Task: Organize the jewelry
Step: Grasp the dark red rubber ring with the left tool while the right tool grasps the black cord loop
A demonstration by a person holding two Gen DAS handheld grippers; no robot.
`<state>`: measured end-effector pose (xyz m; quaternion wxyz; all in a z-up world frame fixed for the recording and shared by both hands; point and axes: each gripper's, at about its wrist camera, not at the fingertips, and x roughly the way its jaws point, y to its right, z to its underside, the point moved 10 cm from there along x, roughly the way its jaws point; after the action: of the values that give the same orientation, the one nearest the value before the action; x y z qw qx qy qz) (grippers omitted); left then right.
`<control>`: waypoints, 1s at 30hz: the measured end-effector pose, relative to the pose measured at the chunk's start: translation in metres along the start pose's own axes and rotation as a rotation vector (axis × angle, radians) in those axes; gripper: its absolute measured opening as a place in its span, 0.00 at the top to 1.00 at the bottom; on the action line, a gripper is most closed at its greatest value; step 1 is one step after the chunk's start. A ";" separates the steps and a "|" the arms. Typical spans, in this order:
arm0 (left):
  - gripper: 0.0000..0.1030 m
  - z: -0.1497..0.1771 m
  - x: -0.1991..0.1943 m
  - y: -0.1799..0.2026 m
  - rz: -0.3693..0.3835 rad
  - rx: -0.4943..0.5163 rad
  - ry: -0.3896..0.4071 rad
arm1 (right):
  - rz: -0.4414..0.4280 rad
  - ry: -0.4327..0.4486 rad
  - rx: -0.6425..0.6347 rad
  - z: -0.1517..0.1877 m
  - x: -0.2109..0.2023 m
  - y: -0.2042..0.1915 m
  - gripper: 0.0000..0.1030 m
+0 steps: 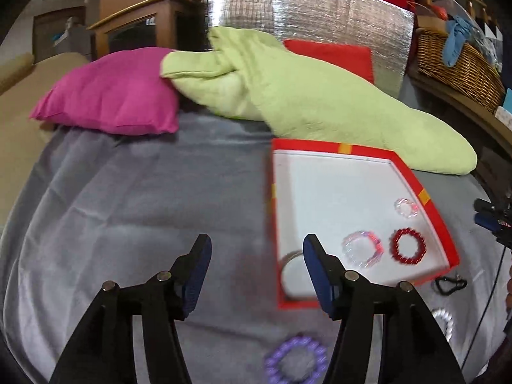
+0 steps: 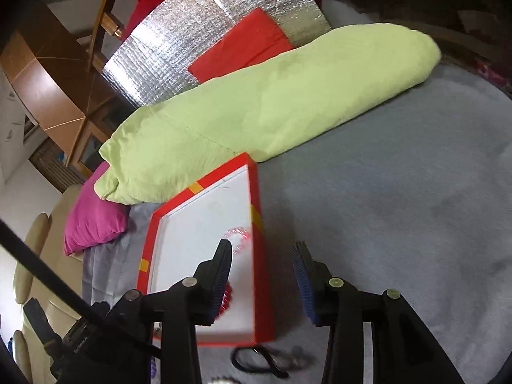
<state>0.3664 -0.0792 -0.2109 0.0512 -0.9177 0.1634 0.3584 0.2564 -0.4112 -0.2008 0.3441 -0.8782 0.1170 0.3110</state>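
**Four pieces boxed, rest still out on the blanket**

Landmark = red box [image 1: 412, 172], lying on the grey blanket [image 1: 128, 192] just in front of the green pillow [image 1: 320, 102]. Inside it: red bead bracelet [image 1: 408, 245], clear bracelet [image 1: 361, 249], smaller clear one [image 1: 405, 207] nearer the far-right wall, plus a pale round piece [image 1: 296, 276] in the near-left corner.

Left gripper [image 1: 257, 272] hangs over the box's near-left edge, jaws spread, nothing btwn them. Right gripper [image 2: 262, 275] sits over the box's right wall, jaws apart, also empty.

Still outside: purple bracelet [image 1: 296, 360] on the near side of the box, black cord piece [image 1: 449, 285] by its near-right corner, silvery bracelet [image 1: 443, 321] a bit nearer.

My call: purple next w/ the left. I'd come down straight, pinch across one side of the ring, not the hole, lift clear of the box wall, drop it in bare white space away from the others.
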 end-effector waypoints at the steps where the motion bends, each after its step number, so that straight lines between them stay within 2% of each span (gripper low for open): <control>1: 0.40 0.004 -0.003 -0.006 -0.006 -0.009 -0.006 | 0.002 -0.002 0.005 0.002 -0.003 0.003 0.58; 12: 0.35 0.056 -0.045 -0.029 -0.018 0.016 -0.039 | -0.011 -0.088 -0.013 0.057 -0.038 0.007 0.58; 20: 0.33 0.113 -0.065 -0.014 0.010 0.082 -0.114 | -0.010 -0.152 -0.068 0.093 -0.045 -0.001 0.58; 27: 0.33 0.145 -0.073 0.000 0.048 0.112 -0.166 | -0.009 -0.233 -0.129 0.118 -0.031 -0.014 0.58; 30: 0.33 0.154 -0.071 0.007 0.046 0.145 -0.186 | 0.051 -0.183 -0.142 0.109 -0.032 -0.009 0.58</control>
<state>0.2159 -0.0349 -0.2763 0.1240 -0.8706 0.2042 0.4302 0.1844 -0.3308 -0.2379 0.2824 -0.8650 0.0852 0.4059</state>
